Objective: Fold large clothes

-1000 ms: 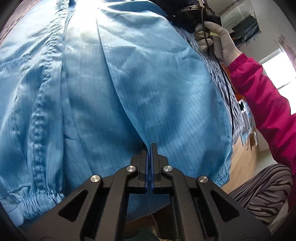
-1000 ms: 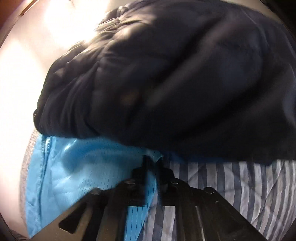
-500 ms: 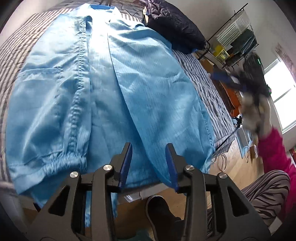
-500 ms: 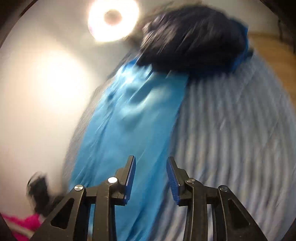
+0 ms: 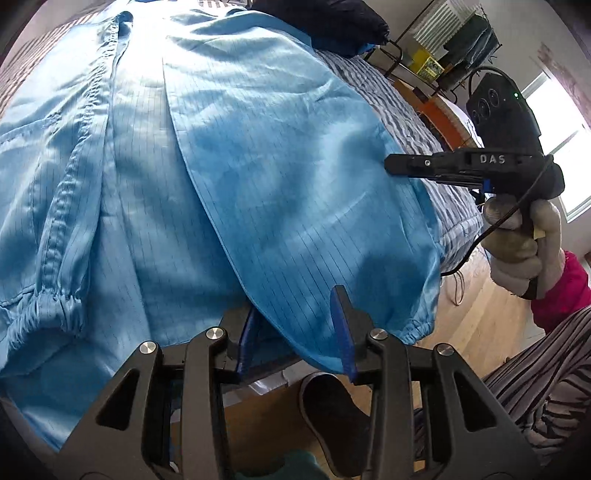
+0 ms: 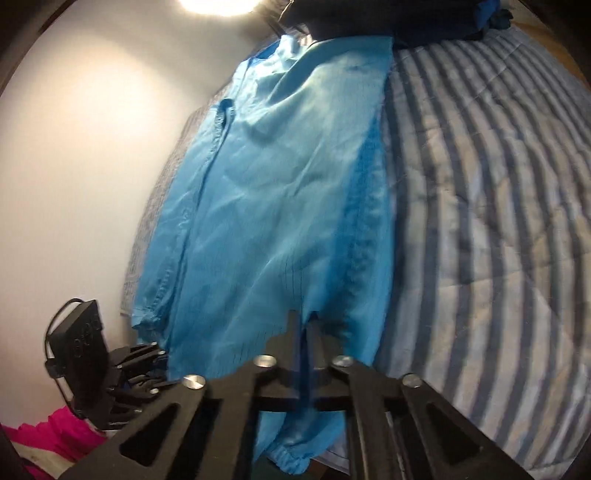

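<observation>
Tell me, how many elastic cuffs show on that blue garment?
2 on the blue garment: one cuff at the left-wrist view's lower left, the other cuff at its lower right. More may be hidden.

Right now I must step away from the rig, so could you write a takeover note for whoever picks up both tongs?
Left tongs: just opened, straddling the near hem of the blue garment, gripping nothing.
Right tongs: just closed at the garment's right edge; whether cloth is pinched is unclear.
Garment lies flat lengthwise on the striped quilt, a dark jacket at its far end.
Done: spread out, both elastic cuffs near the near edge.
Left: probably the folds from side and hem.
</observation>
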{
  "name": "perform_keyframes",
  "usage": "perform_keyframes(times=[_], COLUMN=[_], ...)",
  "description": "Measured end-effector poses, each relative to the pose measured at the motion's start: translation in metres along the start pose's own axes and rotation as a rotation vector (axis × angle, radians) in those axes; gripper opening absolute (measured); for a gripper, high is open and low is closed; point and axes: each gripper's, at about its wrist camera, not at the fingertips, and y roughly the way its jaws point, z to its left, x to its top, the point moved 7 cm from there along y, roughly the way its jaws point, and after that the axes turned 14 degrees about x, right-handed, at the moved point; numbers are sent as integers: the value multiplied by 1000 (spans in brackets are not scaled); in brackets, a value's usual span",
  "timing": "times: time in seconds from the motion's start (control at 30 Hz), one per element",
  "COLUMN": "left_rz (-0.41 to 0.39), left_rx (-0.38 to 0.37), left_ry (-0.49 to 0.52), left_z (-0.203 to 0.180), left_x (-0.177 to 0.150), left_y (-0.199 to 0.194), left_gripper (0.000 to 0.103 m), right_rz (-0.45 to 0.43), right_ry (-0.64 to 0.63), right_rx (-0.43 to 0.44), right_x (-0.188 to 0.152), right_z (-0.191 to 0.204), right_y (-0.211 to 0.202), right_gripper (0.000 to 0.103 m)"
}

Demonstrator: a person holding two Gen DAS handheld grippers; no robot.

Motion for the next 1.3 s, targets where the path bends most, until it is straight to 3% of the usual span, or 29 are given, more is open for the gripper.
perform_keyframes(times=[0.13,0.2,0.3,0.37,0.47,0.53,0.67,0.77,0.9,1.03,1.1,1.13,1.2,1.3], left_rz=[-1,2,-17,-66,-117,-124,-120,-73,-36,-3,-7,-25,-51,-17], left_rx=[-12,-14,5,23,8,-3,4,1,86,201,211,209,211,123], left_ry=[30,41,45,71,101,130,173,178,159,157,143,142,160,122], left_z=[-12,-17,-23,-34,-53,-75,-114,-133,-149,-148,-143,-143,-140,-131], left_x=[-4,-6,-5,1,12,23,41,47,57,59,58,58,58,64], left_y=[-4,-6,-20,-37,-55,-56,-37,-14,23,55,63,62,63,61], left_gripper=[36,36,36,36,36,36,44,58,60,61,60,56,15,2], right_rz=[-27,-23,13,-25,-119,-178,-314,-387,-415,-405,-403,-403,-400,-389], right_ry=[-26,-12,-15,-32,-64,-104,-165,-156,-127,-92,-94,-99,-107,-101], right_rx=[-62,-51,-65,-49,-19,-59,-161,-185,-232,-214,-203,-199,-186,-145], right_x=[-2,-5,-10,-9,-9,-10,-16,-18,-17,-11,-5,-2,5,22], right_z=[-2,-6,-10,-5,3,8,11,6,-7,-15,-14,-12,-9,-5], right_y=[-34,-35,-31,-40,-70,-92,-134,-160,-185,-197,-200,-201,-201,-194], right_gripper=[0,0,12,27,34,35,36,36,38,38,38,39,42,46])
